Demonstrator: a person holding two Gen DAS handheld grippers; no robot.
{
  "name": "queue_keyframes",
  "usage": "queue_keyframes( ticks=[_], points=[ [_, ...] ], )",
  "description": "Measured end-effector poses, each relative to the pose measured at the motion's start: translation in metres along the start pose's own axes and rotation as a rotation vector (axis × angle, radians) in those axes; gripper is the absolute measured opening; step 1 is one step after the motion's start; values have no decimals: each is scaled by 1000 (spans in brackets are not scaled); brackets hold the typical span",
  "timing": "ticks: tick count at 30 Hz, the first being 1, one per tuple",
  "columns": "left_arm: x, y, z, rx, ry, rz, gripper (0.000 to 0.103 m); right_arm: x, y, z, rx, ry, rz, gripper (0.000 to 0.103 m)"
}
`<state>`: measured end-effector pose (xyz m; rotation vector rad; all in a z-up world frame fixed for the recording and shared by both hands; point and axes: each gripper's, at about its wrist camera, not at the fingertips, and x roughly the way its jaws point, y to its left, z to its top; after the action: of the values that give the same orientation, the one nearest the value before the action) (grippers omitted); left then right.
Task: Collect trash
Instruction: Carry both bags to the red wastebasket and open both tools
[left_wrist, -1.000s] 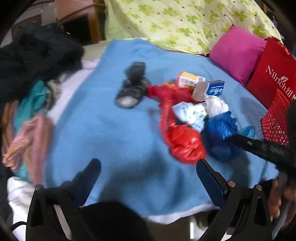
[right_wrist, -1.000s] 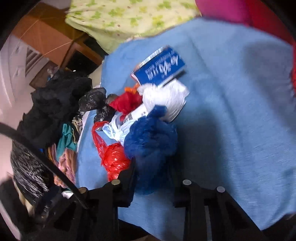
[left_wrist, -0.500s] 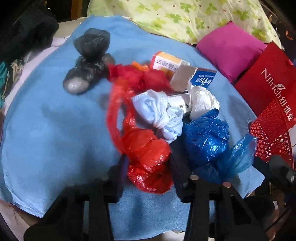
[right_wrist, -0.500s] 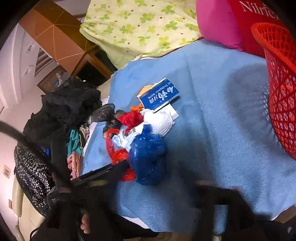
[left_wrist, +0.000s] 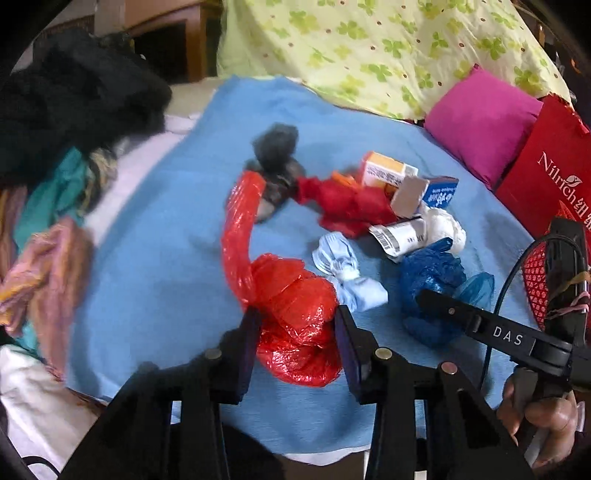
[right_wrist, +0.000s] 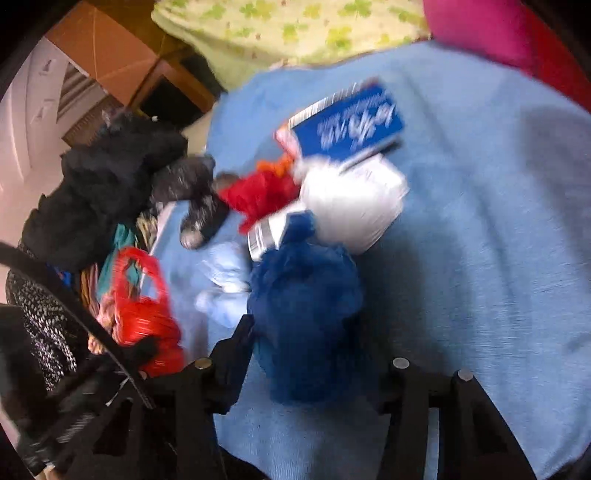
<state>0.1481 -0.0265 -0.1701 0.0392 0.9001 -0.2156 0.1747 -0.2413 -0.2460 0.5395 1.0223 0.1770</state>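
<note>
Red bag (left_wrist: 299, 325) clamped by left gripper (left_wrist: 295, 347), blue bag (right_wrist: 306, 325) by right gripper (right_wrist: 314, 369), just closed; thin plastic may slip, or the tail at 11 o'clock snag.

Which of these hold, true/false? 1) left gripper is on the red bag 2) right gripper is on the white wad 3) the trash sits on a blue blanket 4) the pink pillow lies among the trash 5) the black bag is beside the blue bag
1) Left gripper is on the red bag: true, its jaws are closed around the bag.
2) False. The right gripper has the blue bag between its jaws; the white wad lies beyond it.
3) Blue blanket under the trash: true.
4) False. The pink pillow lies apart from it, by the red paper bag.
5) False. The black bag lies at the pile's far end.
</note>
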Motion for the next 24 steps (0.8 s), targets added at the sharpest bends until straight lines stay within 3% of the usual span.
queue_keyframes(
  ticks=[4, 8, 14, 20, 24],
  points=[
    [-17, -8, 5, 57, -52, 43, 43, -16, 15, -5, -57, -63, -8, 45],
    [-39, -30, 13, 122, -104, 19, 43, -70, 29, -11, -118, -186, 0, 44],
    [-76, -97, 36, 276, -179, -135, 43, -187, 18, -14, -121, -425, -6, 44],
    [-95, -187, 58, 408, -190, -358, 44, -295, -43, -20, 22, -643, -95, 45],
    [-99, -254, 65, 494, -182, -491, 45, -334, -92, -27, 146, -727, -147, 46]
  ],
)
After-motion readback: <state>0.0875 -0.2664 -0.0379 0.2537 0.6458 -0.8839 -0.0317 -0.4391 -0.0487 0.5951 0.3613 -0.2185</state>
